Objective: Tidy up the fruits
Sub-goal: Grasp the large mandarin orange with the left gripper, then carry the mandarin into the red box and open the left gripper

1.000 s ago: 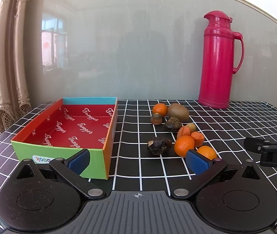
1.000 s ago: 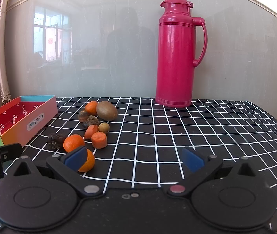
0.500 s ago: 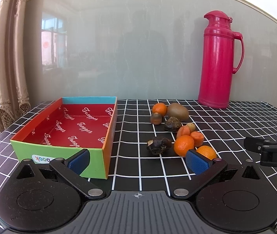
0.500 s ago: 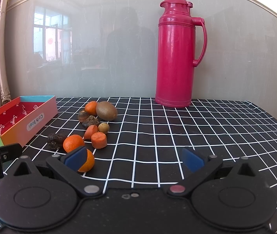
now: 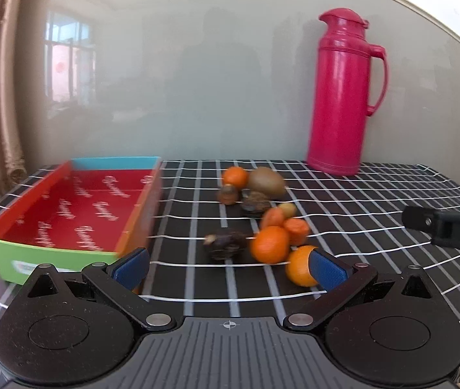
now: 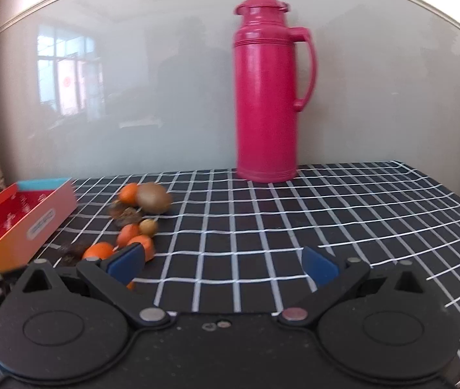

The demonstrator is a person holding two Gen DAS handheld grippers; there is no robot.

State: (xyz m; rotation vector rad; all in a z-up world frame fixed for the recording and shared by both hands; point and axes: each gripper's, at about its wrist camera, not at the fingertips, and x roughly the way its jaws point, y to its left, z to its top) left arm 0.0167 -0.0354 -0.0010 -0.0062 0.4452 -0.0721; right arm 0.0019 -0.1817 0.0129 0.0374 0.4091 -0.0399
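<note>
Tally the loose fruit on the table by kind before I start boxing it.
Mandarins: 3
Orange stubby pieces: 2
Kiwi: 1
Dark wrinkled fruits: 2
Small brownish round fruits: 2
Total: 10

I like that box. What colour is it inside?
The box is red inside with white writing, seen best in the left wrist view.

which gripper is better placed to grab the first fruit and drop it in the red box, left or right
Probably left. The open left gripper faces the fruit pile, with the nearest orange beside its right finger and the box alongside. The open right gripper faces bare tablecloth.
</note>
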